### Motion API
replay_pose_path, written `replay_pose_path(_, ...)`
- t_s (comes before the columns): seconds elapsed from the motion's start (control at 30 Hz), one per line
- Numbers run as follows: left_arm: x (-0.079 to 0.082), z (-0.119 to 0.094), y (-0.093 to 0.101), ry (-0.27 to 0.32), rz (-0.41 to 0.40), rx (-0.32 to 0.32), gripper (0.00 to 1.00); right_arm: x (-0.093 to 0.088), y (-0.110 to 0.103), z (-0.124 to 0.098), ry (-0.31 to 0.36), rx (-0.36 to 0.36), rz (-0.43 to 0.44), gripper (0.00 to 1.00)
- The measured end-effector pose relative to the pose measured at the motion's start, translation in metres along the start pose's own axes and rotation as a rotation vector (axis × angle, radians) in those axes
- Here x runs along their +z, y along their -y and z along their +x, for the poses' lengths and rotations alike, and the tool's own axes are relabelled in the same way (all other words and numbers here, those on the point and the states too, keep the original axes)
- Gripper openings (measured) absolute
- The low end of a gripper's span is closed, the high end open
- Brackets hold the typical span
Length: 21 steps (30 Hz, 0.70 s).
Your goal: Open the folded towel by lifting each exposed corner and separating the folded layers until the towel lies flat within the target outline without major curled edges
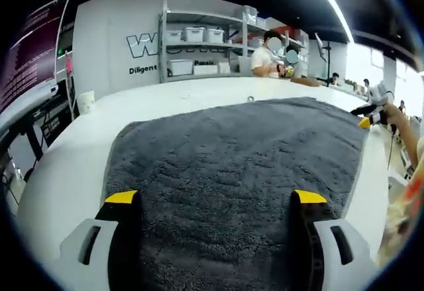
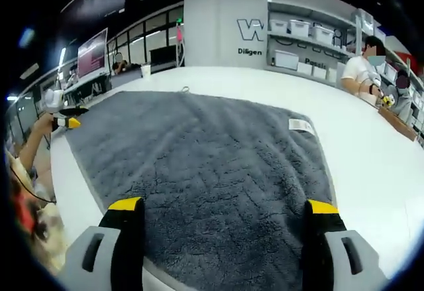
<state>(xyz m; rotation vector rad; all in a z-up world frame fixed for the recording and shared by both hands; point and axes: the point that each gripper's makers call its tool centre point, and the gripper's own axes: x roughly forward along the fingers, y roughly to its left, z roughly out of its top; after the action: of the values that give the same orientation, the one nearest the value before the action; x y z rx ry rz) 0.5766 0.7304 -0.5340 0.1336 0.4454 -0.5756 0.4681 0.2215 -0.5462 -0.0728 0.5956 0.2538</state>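
Left gripper (image 1: pixel 215 197): our fingers wide apart, holding nothing.
Right gripper (image 2: pixel 224 205): same.
Towel (image 1: pixel 238 152): gray, spread between and past our fingers.

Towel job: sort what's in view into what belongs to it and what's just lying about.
Belongs to the job:
- grey towel
- left gripper
- right gripper
- white table

Just about:
- white cup
- shelf of bins
- screen

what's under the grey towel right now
The grey towel lies spread on a white table, which shows all around its edges. Whatever sits beneath the fabric, including any target outline, is covered.
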Motion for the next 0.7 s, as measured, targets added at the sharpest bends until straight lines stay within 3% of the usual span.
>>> replay_pose_path(0.33, -0.004, -0.009, -0.001, -0.007, 0.0, 0.0, 0.9, -0.002, -0.001, -0.007, 0.039, 0.009, -0.001, 1.0)
replay_pose_path(0.57, -0.005, -0.014, 0.002, -0.006, 0.005, -0.01, 0.93, -0.004, -0.003, -0.012, 0.014, 0.026, -0.003, 0.99)
replay_pose_path(0.7, -0.004, -0.02, 0.008, -0.029, 0.0, -0.046, 0.97, 0.005, -0.007, -0.022, 0.039, 0.064, 0.032, 0.99)
